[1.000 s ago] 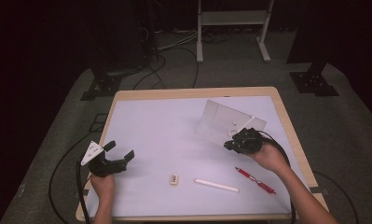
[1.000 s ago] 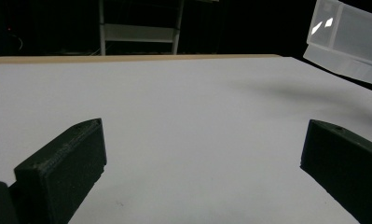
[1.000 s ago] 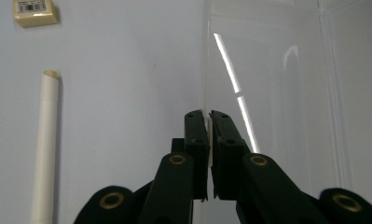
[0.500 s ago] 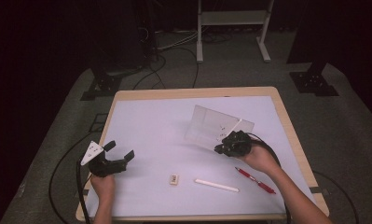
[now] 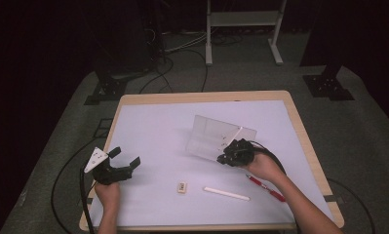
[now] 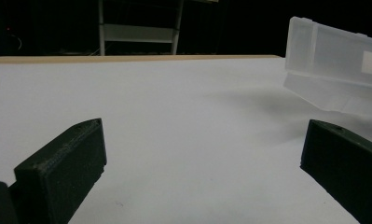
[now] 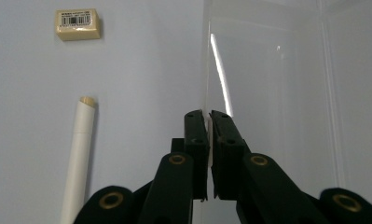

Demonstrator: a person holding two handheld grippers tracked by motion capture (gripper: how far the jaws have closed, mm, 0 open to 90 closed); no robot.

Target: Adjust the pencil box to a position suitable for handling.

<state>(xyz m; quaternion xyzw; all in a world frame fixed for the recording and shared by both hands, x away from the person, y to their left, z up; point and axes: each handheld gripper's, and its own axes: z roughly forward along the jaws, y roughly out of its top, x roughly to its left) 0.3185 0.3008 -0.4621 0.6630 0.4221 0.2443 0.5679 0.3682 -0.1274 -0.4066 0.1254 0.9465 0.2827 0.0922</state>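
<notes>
A clear plastic case [image 5: 209,138] stands tilted near the middle of the white table top [image 5: 153,131]. My right gripper [image 5: 227,157] is at its near right corner. In the right gripper view the jaws [image 7: 208,116] are shut on the thin edge of the case [image 7: 267,93]. At the table's near left, my left gripper [image 5: 126,157] rests open with nothing between its jaws [image 6: 207,168]. From the left gripper view the case [image 6: 333,56] shows far off at the upper right, apparently raised off the table at its near edge.
A small cream eraser [image 5: 182,186] [image 7: 78,23] and a white stick [image 5: 226,193] [image 7: 79,158] lie near the front edge. A red pen [image 5: 265,187] lies beside the right hand. Cables trail off the table's left side, and a dark floor surrounds the table.
My right gripper has moved left toward the table's middle, carrying the clear case with it. The left gripper has stayed in place.
</notes>
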